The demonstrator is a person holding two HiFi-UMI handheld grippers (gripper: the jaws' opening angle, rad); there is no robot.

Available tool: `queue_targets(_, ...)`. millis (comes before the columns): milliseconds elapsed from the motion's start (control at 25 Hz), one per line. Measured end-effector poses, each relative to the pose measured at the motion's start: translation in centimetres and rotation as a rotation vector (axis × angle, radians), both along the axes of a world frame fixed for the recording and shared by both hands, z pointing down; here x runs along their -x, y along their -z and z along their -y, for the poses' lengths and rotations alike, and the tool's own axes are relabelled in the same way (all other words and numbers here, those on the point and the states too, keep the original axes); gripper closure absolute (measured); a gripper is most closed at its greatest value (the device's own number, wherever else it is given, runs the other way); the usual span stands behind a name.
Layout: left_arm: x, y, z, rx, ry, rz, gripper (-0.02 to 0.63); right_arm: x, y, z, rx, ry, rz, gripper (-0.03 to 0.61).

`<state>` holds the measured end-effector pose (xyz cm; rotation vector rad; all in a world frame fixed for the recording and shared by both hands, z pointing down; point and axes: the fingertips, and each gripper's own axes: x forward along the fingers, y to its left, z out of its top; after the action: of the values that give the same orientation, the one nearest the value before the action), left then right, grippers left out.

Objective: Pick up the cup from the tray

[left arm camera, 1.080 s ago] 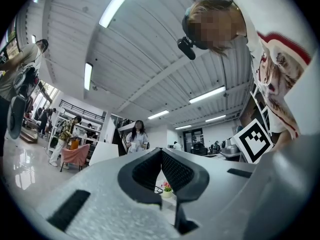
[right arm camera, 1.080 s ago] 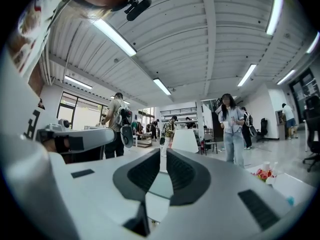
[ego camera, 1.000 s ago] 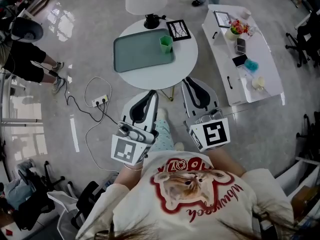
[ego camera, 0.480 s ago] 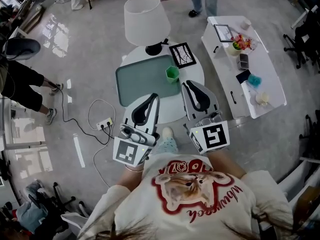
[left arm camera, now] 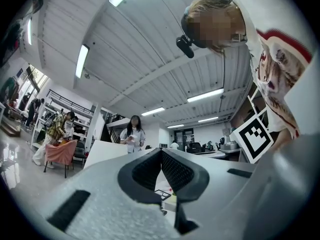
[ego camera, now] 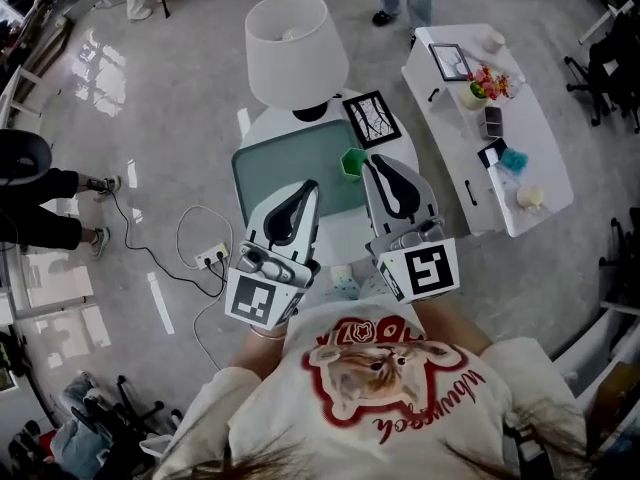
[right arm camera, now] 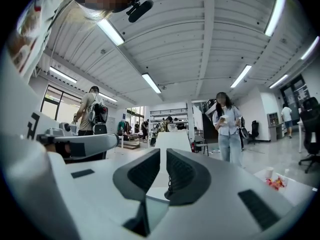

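Note:
In the head view a small green cup (ego camera: pixel 352 162) stands at the right edge of a green tray (ego camera: pixel 280 168) on a round white table (ego camera: pixel 343 234). My left gripper (ego camera: pixel 310 186) hangs over the tray's near right part, its jaws shut and empty. My right gripper (ego camera: pixel 372 160) points at the spot just right of the cup, also shut with nothing in it. In the left gripper view the left gripper (left arm camera: pixel 161 153) has its pads meeting at the tip. In the right gripper view the right gripper (right arm camera: pixel 163 154) has its pads close together. The cup is not clear in either gripper view.
A lamp with a white shade (ego camera: pixel 297 48) and a framed picture (ego camera: pixel 372 118) stand at the table's far side. A long white table (ego camera: pixel 480 118) with small items lies to the right. A cable and power strip (ego camera: pixel 212 258) lie on the floor left. People stand nearby (ego camera: pixel 30 188).
Both grippers have moved forward from short of the table to over its near half. The table, tray and cup now lie closer under them. Both stayed shut.

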<state>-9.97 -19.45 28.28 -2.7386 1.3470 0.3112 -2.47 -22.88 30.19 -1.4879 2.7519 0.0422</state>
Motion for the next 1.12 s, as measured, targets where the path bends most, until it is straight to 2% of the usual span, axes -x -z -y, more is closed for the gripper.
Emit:
queue_targets(600,0.4,-2.4,3.0,0.071,0.044,-0.007,0.6,0.0,-2.3,3.4,0.061,0.03,-0.012,0.524)
queue_targets(1120,-0.7,-4.2,4.9,0.081,0.052,-0.001,0.6,-1.0,-5.3,4.7,0.099,0.075,-0.044,0.523)
